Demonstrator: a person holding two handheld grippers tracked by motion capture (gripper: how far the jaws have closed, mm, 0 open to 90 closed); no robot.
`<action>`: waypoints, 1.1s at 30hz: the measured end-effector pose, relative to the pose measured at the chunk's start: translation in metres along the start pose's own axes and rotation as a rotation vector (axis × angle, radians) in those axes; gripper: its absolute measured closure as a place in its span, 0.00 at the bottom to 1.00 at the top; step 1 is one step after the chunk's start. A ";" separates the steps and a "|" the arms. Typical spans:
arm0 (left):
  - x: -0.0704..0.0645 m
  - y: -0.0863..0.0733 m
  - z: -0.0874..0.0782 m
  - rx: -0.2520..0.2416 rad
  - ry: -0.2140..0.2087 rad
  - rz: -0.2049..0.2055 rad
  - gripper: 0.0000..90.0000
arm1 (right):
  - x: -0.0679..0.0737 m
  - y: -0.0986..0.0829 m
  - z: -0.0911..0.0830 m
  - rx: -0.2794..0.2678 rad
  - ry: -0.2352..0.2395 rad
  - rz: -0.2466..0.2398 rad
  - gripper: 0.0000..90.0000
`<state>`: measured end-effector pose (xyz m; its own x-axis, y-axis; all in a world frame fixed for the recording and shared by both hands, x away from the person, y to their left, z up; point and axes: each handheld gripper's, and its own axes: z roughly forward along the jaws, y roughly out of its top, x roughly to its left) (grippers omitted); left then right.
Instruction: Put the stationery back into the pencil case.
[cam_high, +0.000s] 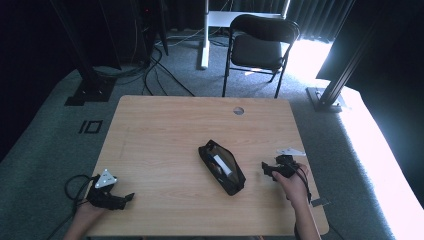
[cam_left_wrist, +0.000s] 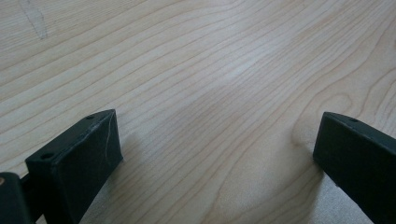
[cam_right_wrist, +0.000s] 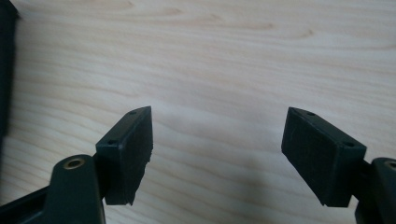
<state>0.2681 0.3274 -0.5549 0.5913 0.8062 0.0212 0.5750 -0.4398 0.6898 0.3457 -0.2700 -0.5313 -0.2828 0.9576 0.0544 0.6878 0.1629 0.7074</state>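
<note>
In the high view, a black pouch (cam_high: 222, 167) is seen lying open and slantwise near the middle of the wooden tabletop (cam_high: 165, 130), something white showing inside it. The left tool (cam_high: 127, 198) is held low at the near left corner, well apart from the pouch; the right tool (cam_high: 266, 169) is held just to the pouch's right, not touching it.

In the left gripper view, the left tool (cam_left_wrist: 215, 144) is seen released, its jaws wide apart over bare wood.

In the right gripper view, the right tool (cam_right_wrist: 217, 140) is likewise spread and empty.
</note>
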 end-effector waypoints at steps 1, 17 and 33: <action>0.000 0.000 0.000 0.000 0.000 0.000 0.01 | -0.001 -0.002 0.000 0.004 0.003 0.002 0.23; 0.000 0.000 0.000 -0.001 0.000 0.000 0.01 | -0.008 -0.029 -0.001 0.018 -0.079 0.036 0.17; 0.000 0.000 0.000 -0.001 0.000 0.000 0.01 | -0.012 -0.044 -0.004 -0.041 -0.130 0.074 0.15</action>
<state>0.2681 0.3274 -0.5550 0.5912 0.8063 0.0217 0.5741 -0.4395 0.6908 0.3164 -0.2894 -0.5603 -0.1414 0.9898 0.0176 0.6746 0.0833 0.7335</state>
